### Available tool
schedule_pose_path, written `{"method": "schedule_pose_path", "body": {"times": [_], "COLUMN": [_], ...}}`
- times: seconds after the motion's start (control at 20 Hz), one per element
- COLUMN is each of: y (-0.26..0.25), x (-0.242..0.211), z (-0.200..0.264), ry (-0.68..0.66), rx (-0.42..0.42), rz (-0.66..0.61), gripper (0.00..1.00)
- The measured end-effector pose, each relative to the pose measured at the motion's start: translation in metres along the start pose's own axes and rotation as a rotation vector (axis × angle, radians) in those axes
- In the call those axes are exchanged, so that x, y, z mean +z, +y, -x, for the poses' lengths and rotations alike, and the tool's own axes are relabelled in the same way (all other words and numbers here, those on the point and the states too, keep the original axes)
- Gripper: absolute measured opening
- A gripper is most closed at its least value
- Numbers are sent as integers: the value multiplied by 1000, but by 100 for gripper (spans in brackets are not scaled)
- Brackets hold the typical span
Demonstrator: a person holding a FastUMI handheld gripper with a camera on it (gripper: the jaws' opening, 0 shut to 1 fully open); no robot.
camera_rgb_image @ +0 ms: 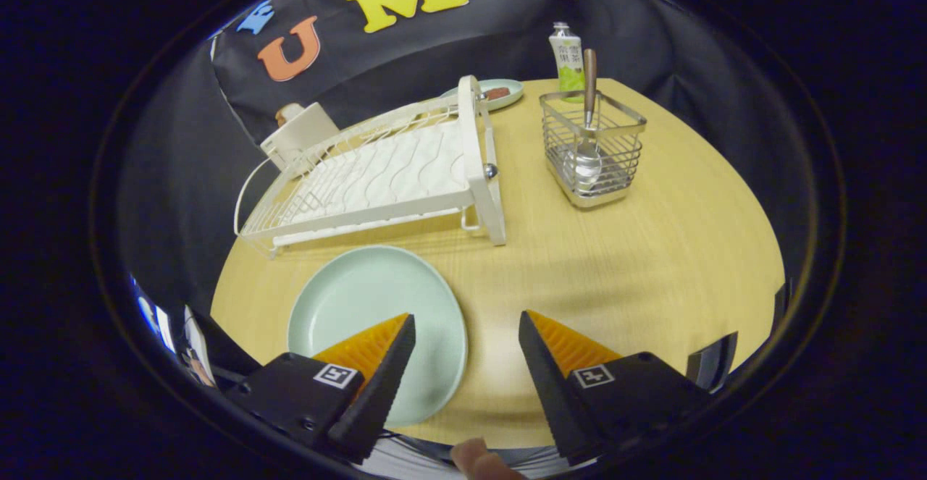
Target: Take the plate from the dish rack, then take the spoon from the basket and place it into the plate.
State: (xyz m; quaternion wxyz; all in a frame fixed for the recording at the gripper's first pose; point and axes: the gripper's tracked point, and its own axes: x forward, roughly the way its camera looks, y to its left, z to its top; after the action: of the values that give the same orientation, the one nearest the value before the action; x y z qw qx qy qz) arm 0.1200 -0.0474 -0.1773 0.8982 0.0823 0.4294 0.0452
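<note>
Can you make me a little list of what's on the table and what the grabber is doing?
plate: flat on the table, in front of the rack, under the left finger
rack: no dishes in it
spoon: upright in the basket, handle up
gripper: open, holding nothing
small dish: behind the rack
tube: behind the basket

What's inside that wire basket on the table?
A spoon stands in the wire basket, bowl down, its brown handle poking above the rim. The wires partly cover its bowl. The open gripper is well short of it, over the table.
</note>
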Motion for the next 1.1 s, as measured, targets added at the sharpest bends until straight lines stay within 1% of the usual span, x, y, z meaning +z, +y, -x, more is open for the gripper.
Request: {"method": "schedule_pose_path", "body": {"times": [0.15, 0.35, 0.5, 0.6, 0.75, 0.9, 1.0, 1.1], "y": [-2, -31, -47, -57, -77, -83, -92, -98], "x": [6, 25, 49, 72, 118, 162, 185, 203], "z": [15, 30, 33, 35, 36, 34, 24, 8], "ry": [-51, -165, -258, -322, -430, -532, -552, -539], "rx": [9, -73, -64, -48, -81, -76, -93, -104], "rz": [11, 44, 36, 40, 97, 155, 171, 180], "gripper": [99, 98, 98, 97, 97, 97, 97, 97]}}
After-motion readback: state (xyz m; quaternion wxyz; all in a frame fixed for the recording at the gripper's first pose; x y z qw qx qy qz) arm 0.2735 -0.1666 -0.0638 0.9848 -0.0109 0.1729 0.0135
